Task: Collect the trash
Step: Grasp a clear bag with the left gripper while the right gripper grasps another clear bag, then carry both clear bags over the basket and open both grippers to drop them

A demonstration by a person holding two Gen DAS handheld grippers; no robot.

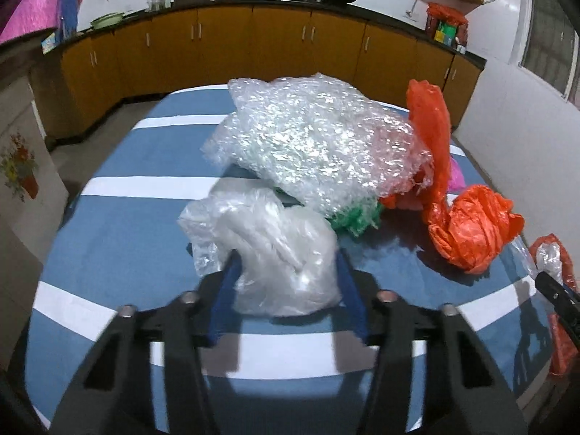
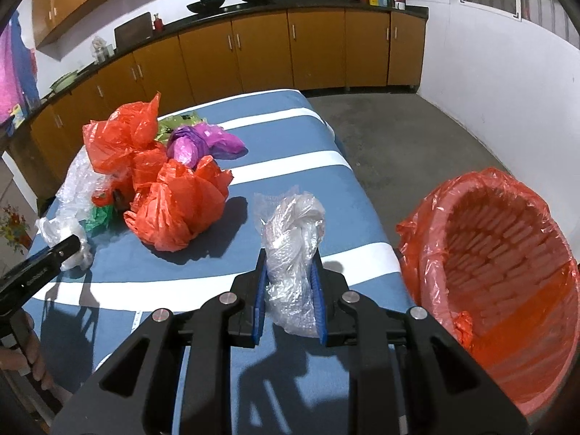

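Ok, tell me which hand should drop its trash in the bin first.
Right. The right gripper already clamps a clear plastic wad beside the red-lined bin; the left gripper sits farther away.

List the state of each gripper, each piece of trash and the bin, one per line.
Left gripper: shut on a white plastic bag.
Right gripper: shut on a clear plastic bag, lifted.
Bubble wrap: loose on the bed.
Orange bag: crumpled, lying on the bed.
Purple bag: crumpled, untouched.
Green bag: partly under the bubble wrap.
Bin: orange-lined, open.
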